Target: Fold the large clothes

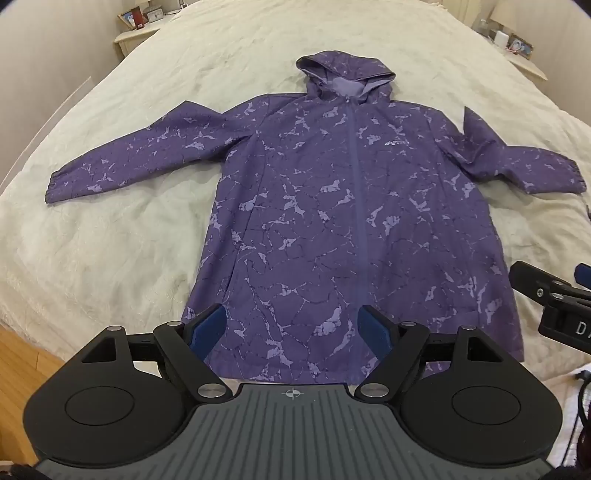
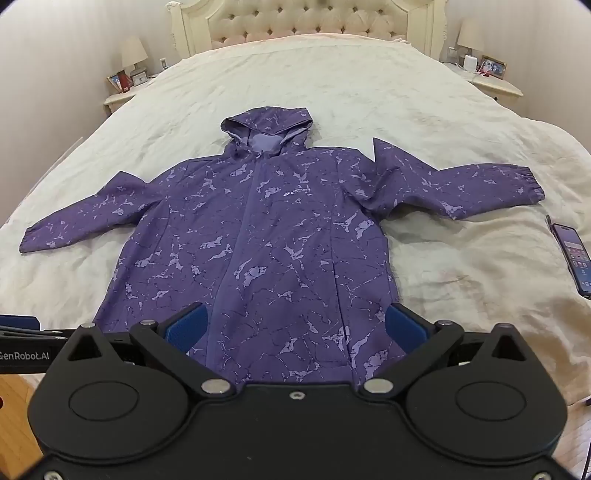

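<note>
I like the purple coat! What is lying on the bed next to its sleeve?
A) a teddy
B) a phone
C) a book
B: a phone with its screen lit lies on the cream bedspread, just below the hooded jacket sleeve's cuff.

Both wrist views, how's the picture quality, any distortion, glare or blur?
Left wrist view: strong fisheye bend, dark corners, jacket sharp, soft even light. Right wrist view: same bend, headboard slightly soft, no glare, phone squeezed at the edge.
</note>
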Available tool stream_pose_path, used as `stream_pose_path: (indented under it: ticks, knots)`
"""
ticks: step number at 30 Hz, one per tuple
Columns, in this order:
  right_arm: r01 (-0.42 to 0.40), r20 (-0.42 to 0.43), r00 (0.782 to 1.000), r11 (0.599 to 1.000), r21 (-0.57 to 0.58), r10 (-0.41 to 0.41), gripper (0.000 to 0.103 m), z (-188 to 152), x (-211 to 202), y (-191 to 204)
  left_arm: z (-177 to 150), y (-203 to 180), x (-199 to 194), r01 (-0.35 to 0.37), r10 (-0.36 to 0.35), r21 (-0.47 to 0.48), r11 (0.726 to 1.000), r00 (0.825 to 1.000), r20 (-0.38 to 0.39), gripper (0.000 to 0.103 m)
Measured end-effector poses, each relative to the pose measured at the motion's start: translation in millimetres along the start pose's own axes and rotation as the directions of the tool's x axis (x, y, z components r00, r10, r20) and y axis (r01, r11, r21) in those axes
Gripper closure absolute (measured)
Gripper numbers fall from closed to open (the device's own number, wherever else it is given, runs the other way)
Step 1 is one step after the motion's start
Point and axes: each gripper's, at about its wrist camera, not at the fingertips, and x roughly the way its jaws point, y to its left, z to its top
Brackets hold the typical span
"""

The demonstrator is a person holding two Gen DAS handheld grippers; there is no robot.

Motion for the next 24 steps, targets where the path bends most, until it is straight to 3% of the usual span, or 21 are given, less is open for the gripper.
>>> stream_pose_path:
  ticks: [24]
  knots:
    - [-0.018, -0.024, 1.000, 1.000, 0.001, 0.018, 0.002, 2, 9, -3, 1, -5, 12, 0.004, -0.004, -0.003, 1.000, 0.999, -0.032, 0.025]
